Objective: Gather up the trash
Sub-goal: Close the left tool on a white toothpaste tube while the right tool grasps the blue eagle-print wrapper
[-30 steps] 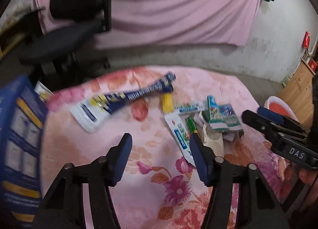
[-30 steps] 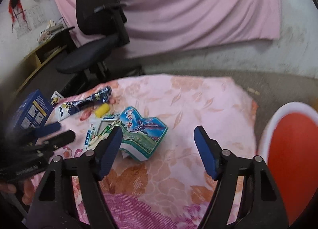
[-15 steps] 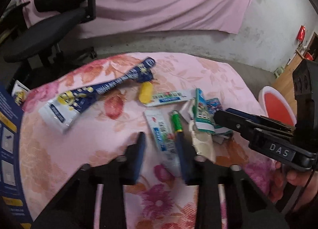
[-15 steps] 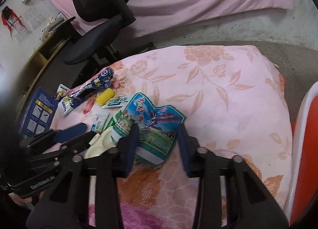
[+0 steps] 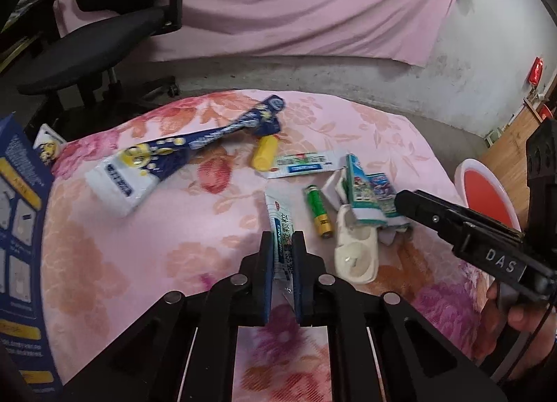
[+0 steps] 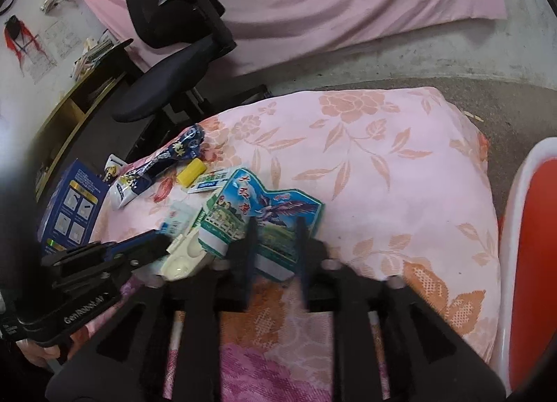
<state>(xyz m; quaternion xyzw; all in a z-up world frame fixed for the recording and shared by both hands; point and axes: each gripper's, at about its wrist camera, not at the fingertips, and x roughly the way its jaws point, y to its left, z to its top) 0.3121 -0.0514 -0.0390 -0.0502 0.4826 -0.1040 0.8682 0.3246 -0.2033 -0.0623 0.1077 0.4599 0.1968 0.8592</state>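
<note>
Trash lies on a pink floral cloth (image 5: 365, 130). My left gripper (image 5: 282, 245) is shut on a white toothpaste tube (image 5: 282, 224). Beside it lie a green battery (image 5: 317, 210), a white plastic piece (image 5: 355, 252), a yellow cap (image 5: 265, 153), a flat white sachet (image 5: 303, 165) and a long blue wrapper (image 5: 181, 154). My right gripper (image 6: 275, 227) has its jaws closing around a blue-green eagle-print packet (image 6: 264, 214); they look blurred. The right gripper also shows in the left wrist view (image 5: 452, 217).
A red bin with a white rim (image 6: 529, 262) stands to the right of the cloth. A blue box (image 6: 71, 203) stands at the cloth's left edge. A black office chair (image 6: 174, 53) stands behind the cloth, in front of a hanging pink sheet.
Both grippers went from wide open to closed down. The left moved in and closed on the toothpaste tube. The right moved in and narrowed around the eagle-print packet.
</note>
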